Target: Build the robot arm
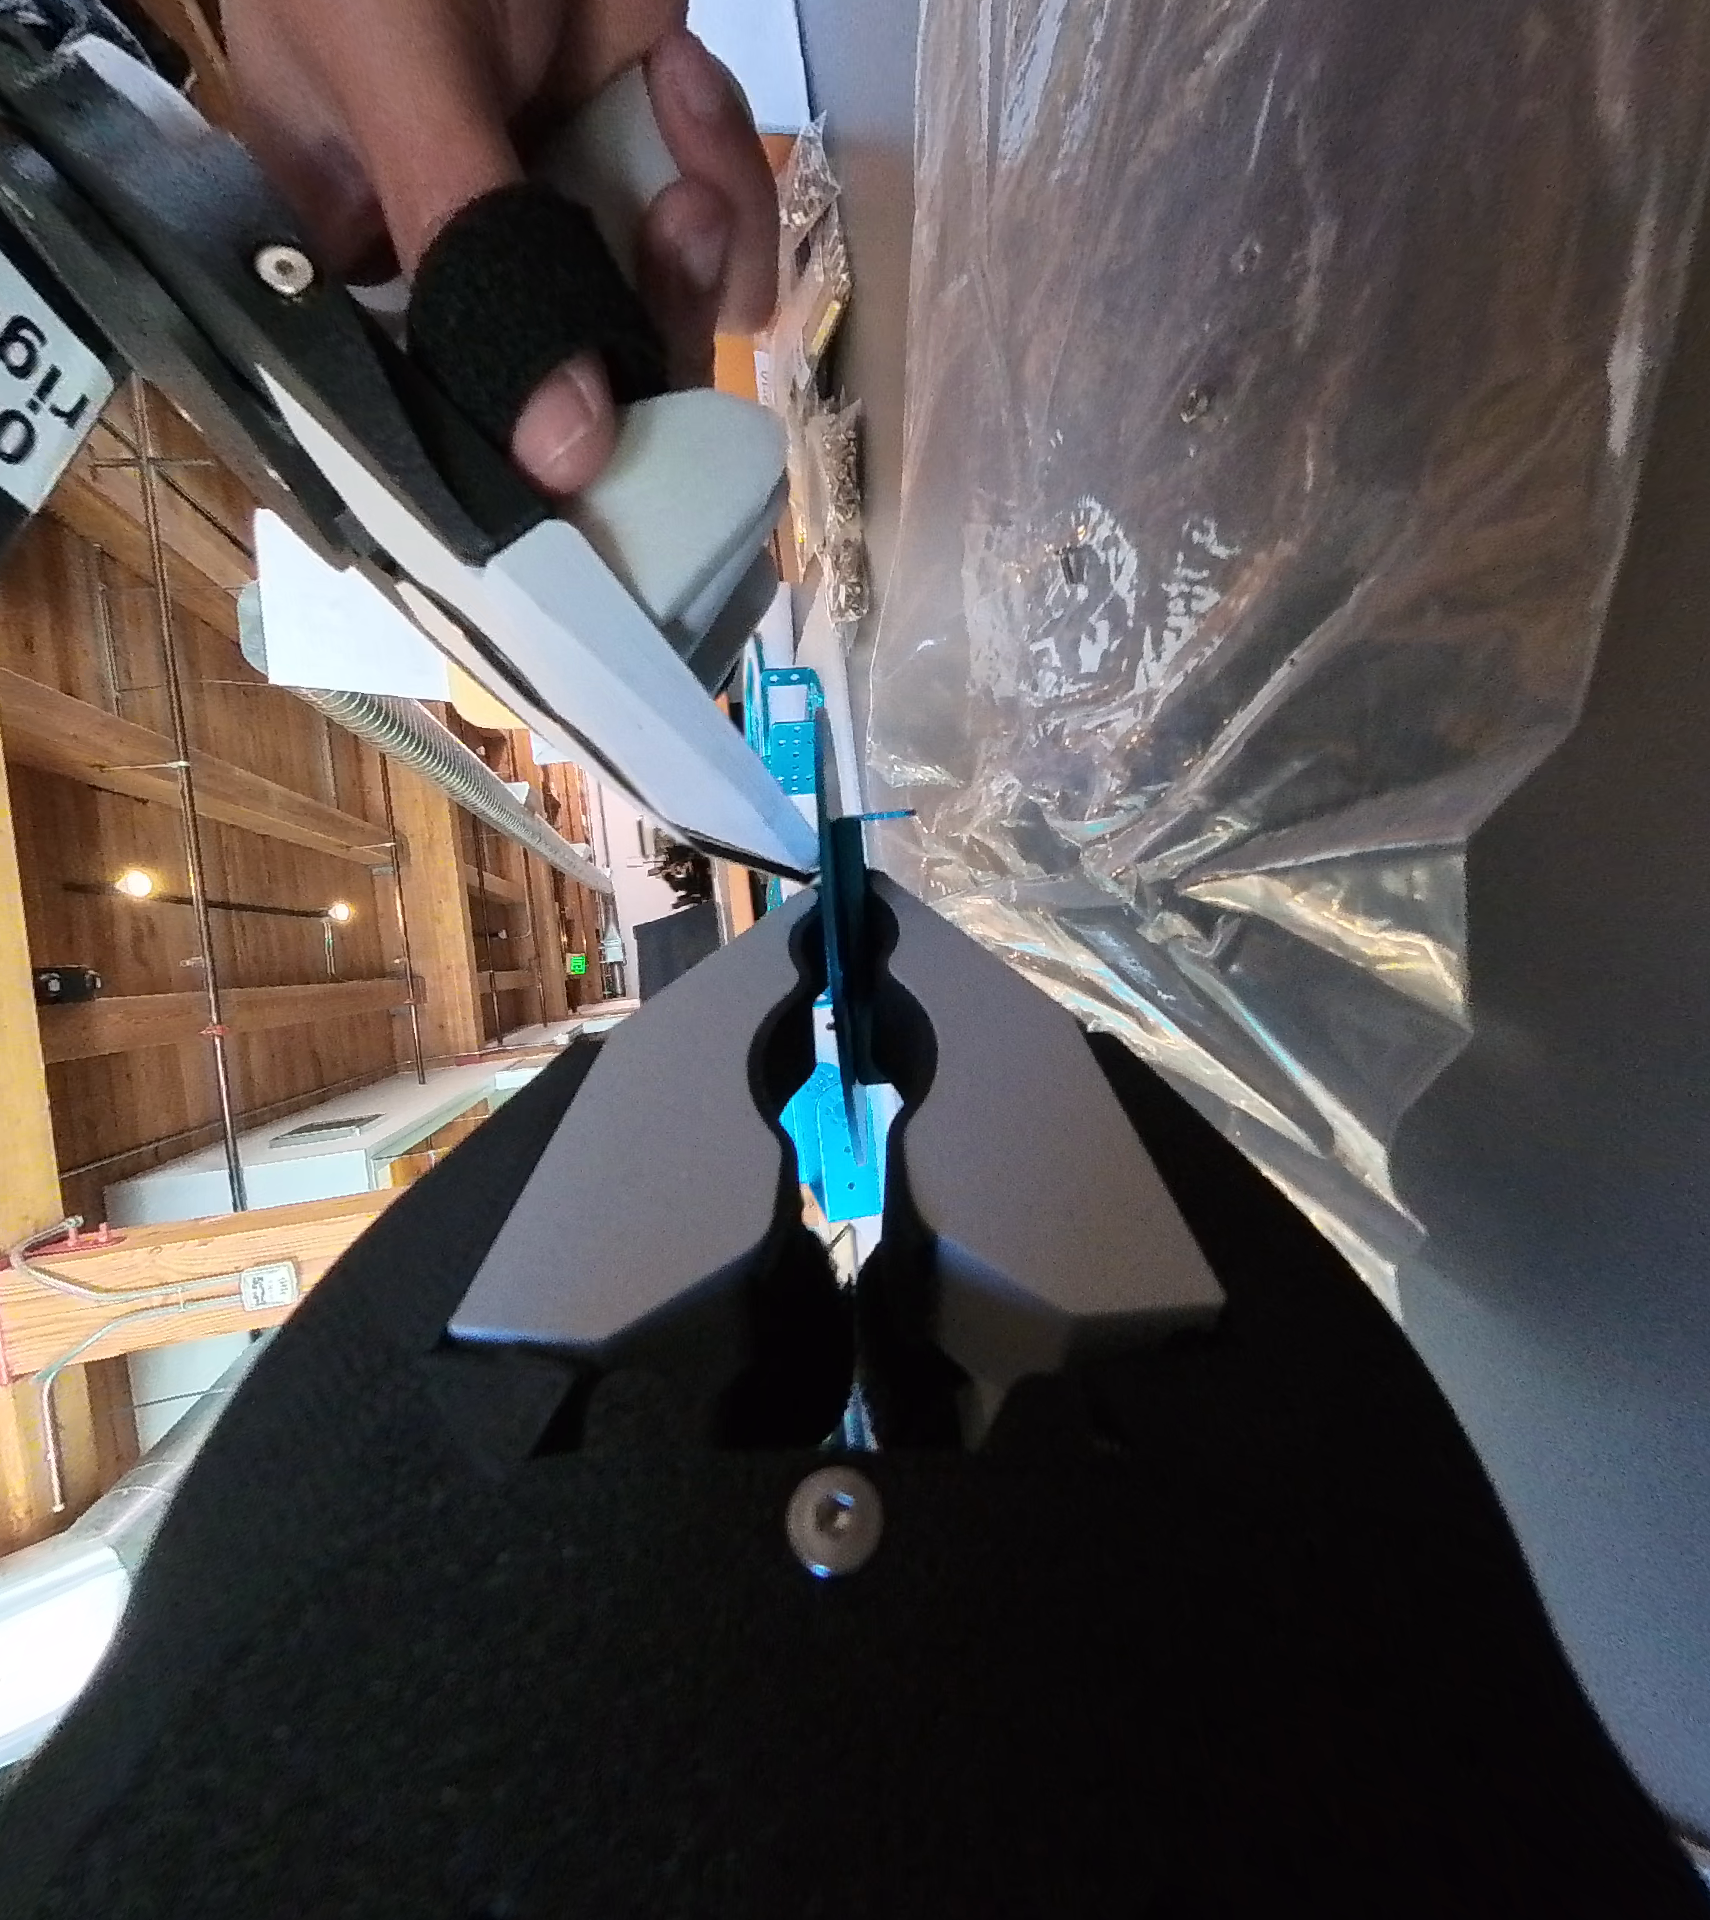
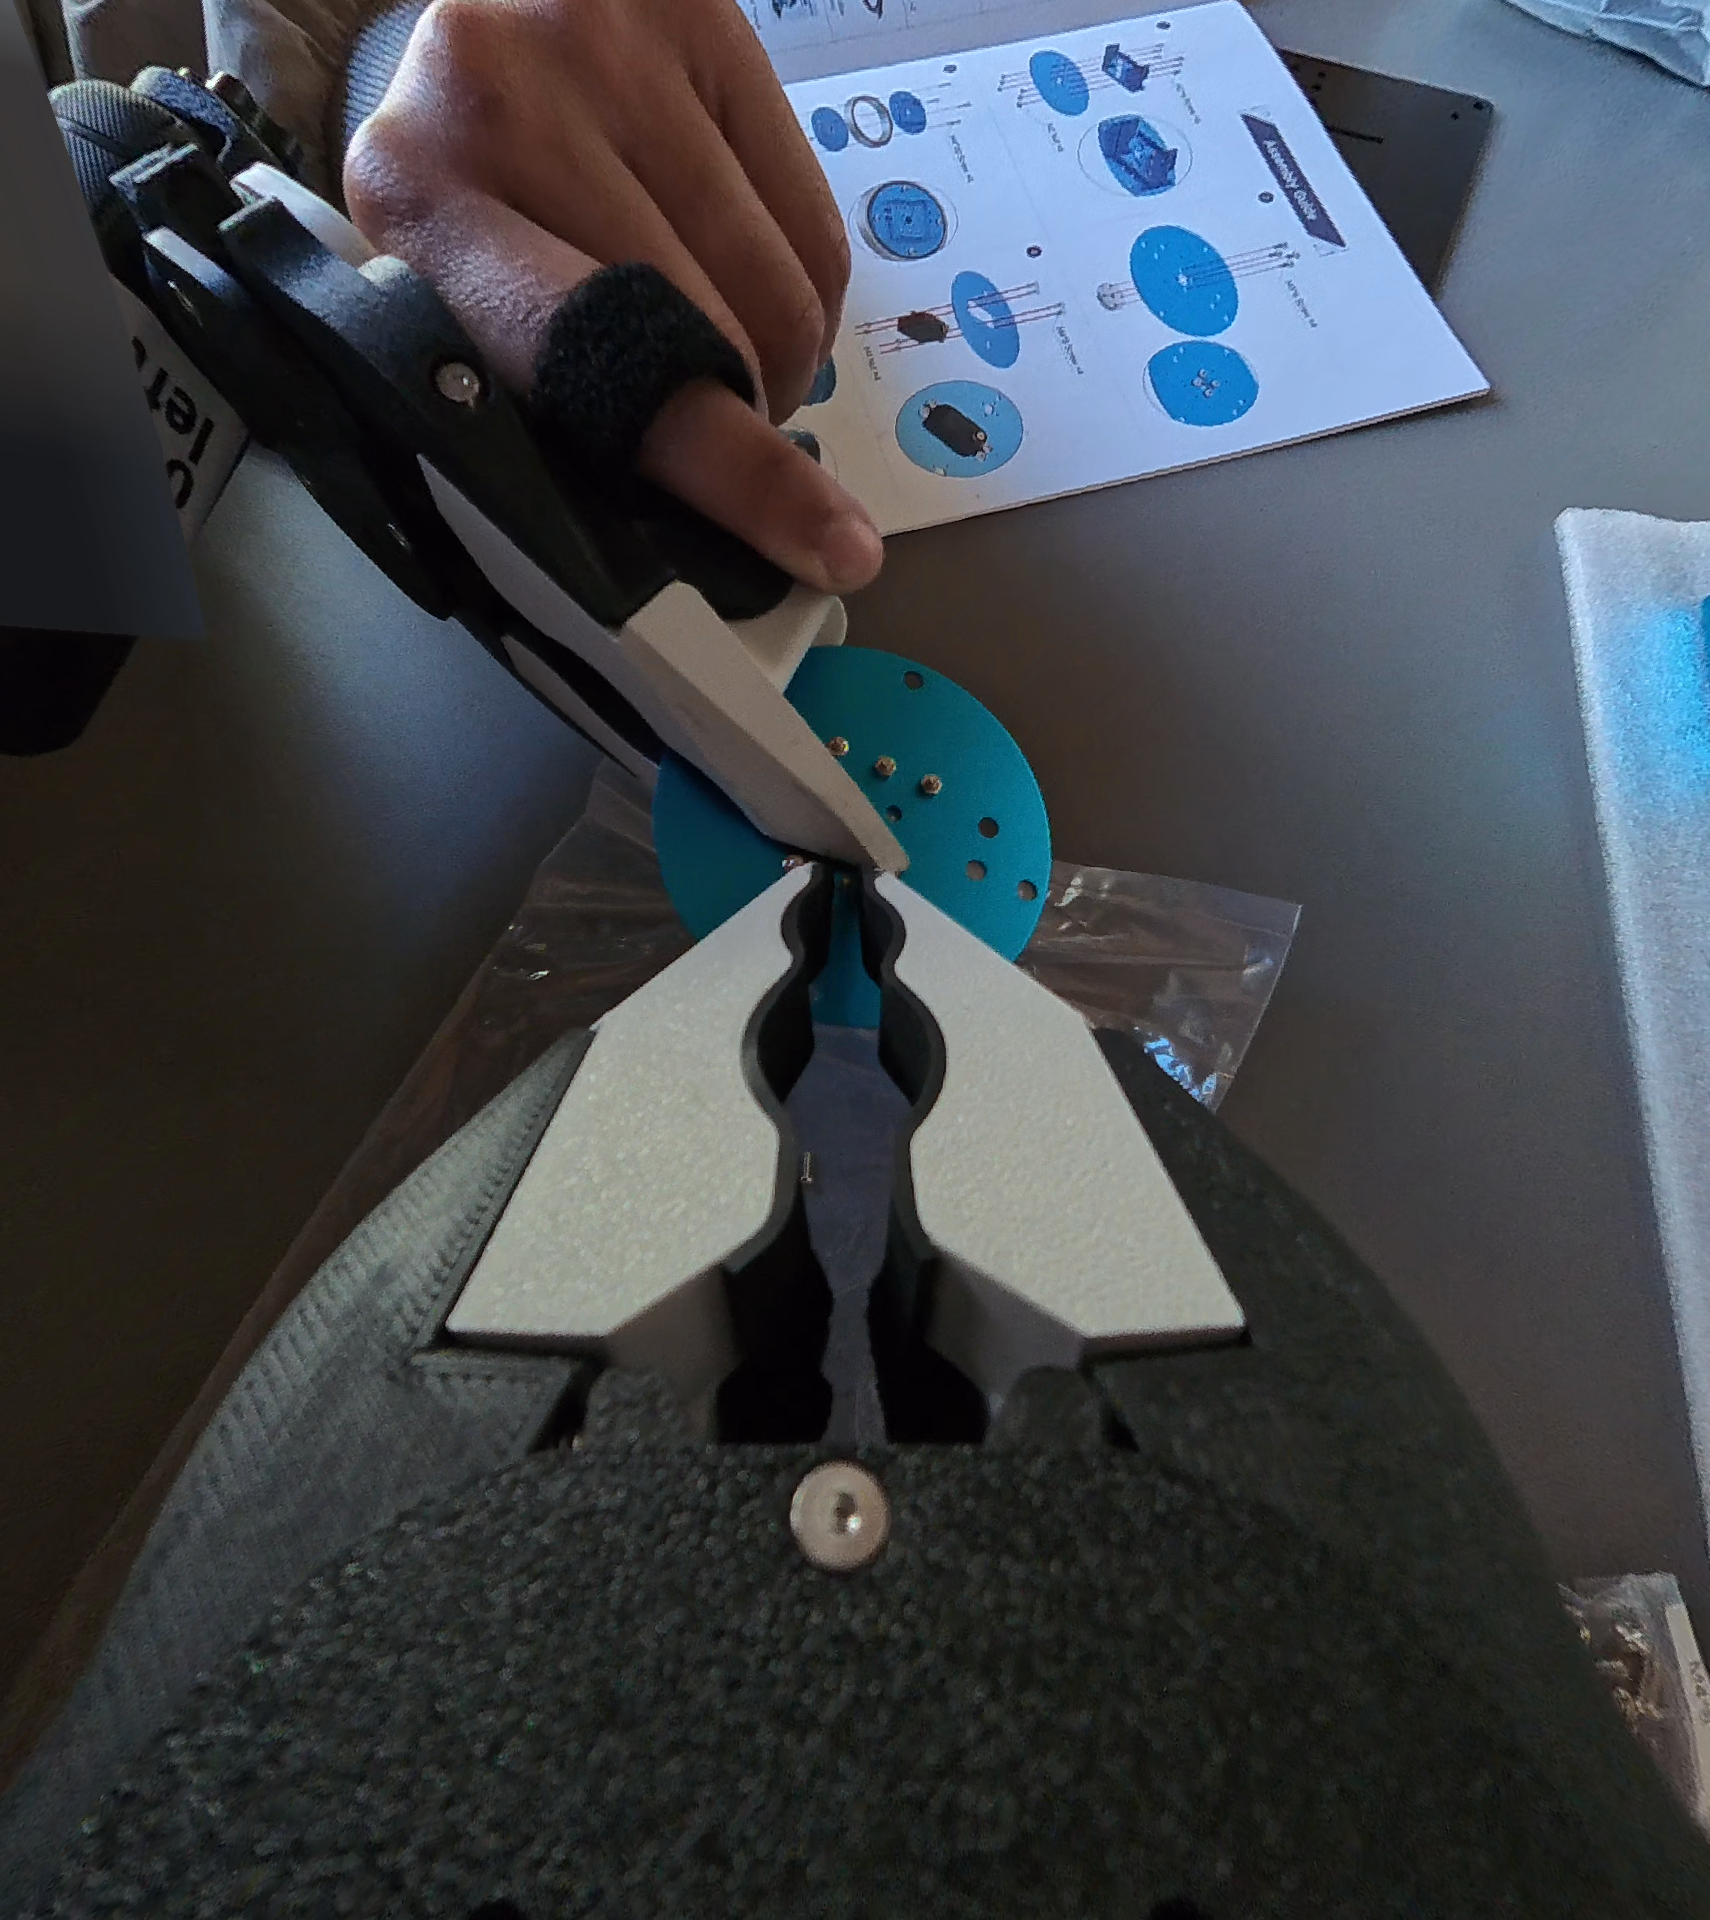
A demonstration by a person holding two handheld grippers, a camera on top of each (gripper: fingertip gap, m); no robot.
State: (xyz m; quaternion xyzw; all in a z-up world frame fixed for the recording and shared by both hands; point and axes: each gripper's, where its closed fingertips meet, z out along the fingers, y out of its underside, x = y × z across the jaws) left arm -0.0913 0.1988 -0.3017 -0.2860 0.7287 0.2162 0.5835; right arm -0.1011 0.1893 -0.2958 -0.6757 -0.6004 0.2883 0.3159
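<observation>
Teal round perforated disc [image 2: 944, 800] held on edge above a clear plastic bag [image 2: 1163, 956] on the grey worktop [image 2: 1246, 665], left claw [image 1: 846, 899] clenched on its rim, right claw [image 2: 843, 878] nearly closed around a small screw at its face, assembly leaflet [image 2: 1090, 260] beyond.

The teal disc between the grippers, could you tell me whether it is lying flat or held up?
Held up: the left gripper is clamped on the teal disc, seen edge-on there, above the clear bag.
</observation>
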